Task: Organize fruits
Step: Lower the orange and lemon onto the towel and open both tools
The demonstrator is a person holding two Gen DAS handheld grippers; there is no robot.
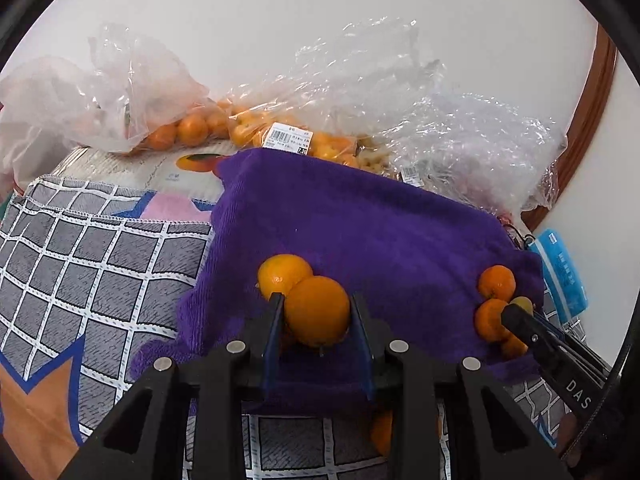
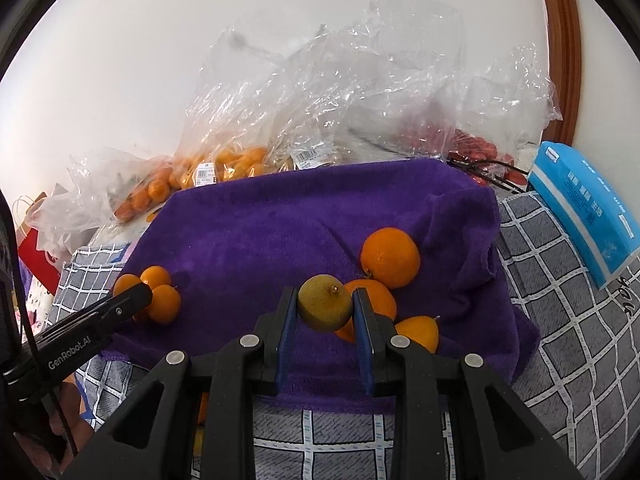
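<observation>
A purple towel [image 1: 360,220] lies spread over the checked cloth. My left gripper [image 1: 317,300] is shut on an orange [image 1: 318,316] just above the towel, and a second orange [image 1: 280,274] lies right behind it. In the right wrist view my right gripper [image 2: 324,294] is shut on a greenish-yellow fruit [image 2: 325,312]. Three oranges [image 2: 390,258] lie on the towel [image 2: 260,232] close beside and behind that fruit. The left gripper's finger [image 2: 132,300] shows at the left among a small cluster of oranges [image 2: 164,304]. The right gripper's finger [image 1: 516,316] shows at the right edge.
Clear plastic bags of small oranges [image 1: 192,128] [image 2: 236,164] crowd the back against the wall. One bag [image 2: 476,148] holds red fruit. A blue tissue pack [image 2: 584,212] lies to the right on the grey checked cloth [image 1: 80,248]. A wooden door frame [image 2: 560,40] stands at the far right.
</observation>
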